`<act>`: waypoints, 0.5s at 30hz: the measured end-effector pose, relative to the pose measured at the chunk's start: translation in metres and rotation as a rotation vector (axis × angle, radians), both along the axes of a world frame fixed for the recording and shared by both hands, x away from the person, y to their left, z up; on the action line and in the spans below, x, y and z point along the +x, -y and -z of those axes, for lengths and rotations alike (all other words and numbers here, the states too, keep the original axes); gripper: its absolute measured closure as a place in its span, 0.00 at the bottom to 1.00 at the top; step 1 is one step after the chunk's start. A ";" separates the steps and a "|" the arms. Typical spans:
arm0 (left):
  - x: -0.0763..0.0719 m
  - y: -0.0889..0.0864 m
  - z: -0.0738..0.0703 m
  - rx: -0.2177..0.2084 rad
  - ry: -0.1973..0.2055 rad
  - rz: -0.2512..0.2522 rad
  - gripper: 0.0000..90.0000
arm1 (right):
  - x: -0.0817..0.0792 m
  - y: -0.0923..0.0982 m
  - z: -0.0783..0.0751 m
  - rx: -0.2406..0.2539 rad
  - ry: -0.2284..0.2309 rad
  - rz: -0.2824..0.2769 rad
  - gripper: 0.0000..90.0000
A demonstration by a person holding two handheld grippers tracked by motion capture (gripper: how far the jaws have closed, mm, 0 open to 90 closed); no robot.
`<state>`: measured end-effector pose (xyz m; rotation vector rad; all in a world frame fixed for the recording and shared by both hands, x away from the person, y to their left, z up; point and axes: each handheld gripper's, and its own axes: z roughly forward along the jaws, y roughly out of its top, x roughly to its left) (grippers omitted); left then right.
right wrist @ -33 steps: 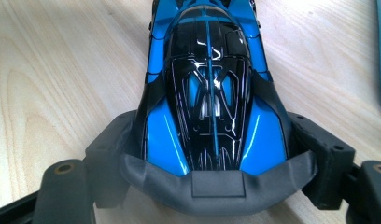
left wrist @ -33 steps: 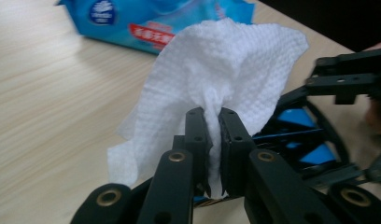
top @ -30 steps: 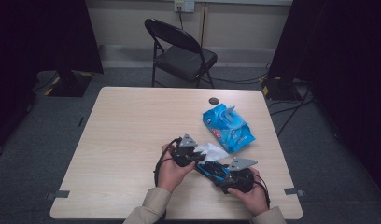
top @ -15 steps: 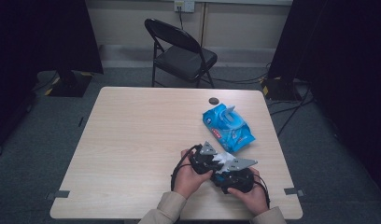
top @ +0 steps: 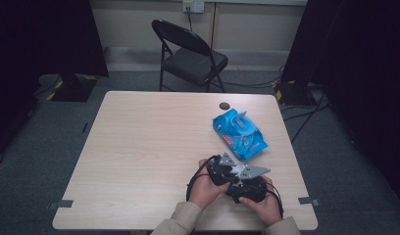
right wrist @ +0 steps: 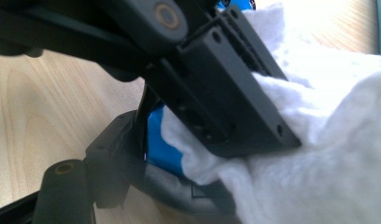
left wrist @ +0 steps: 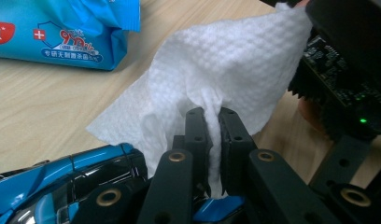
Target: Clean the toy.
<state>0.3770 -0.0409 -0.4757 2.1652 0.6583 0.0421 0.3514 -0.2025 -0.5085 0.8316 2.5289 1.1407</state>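
Your left gripper (top: pixel 226 169) has moved across the table (top: pixel 139 147) toward your right gripper (top: pixel 247 188) since the earlier frame, and the two now sit close together near the table's front edge. Left jaws are clamped on a fold of the white wipe (left wrist: pixel 226 70). Right gripper's own jaws cannot be judged from the frames. Blue wipe packet (top: pixel 238 133) lies just beyond both grippers.
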 end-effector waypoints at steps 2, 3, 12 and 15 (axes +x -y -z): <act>0.000 0.001 0.000 0.006 0.011 -0.011 0.93 | 0.000 0.000 0.000 0.000 0.000 0.000 0.27; 0.001 0.001 0.001 0.007 0.019 -0.013 0.93 | 0.000 0.000 0.000 0.001 0.001 0.000 0.27; 0.006 -0.001 0.002 0.014 0.031 -0.020 0.93 | 0.000 0.000 0.000 0.001 0.000 -0.001 0.27; 0.007 -0.003 0.003 0.013 0.031 -0.028 0.93 | 0.000 0.000 0.000 0.001 0.000 -0.001 0.27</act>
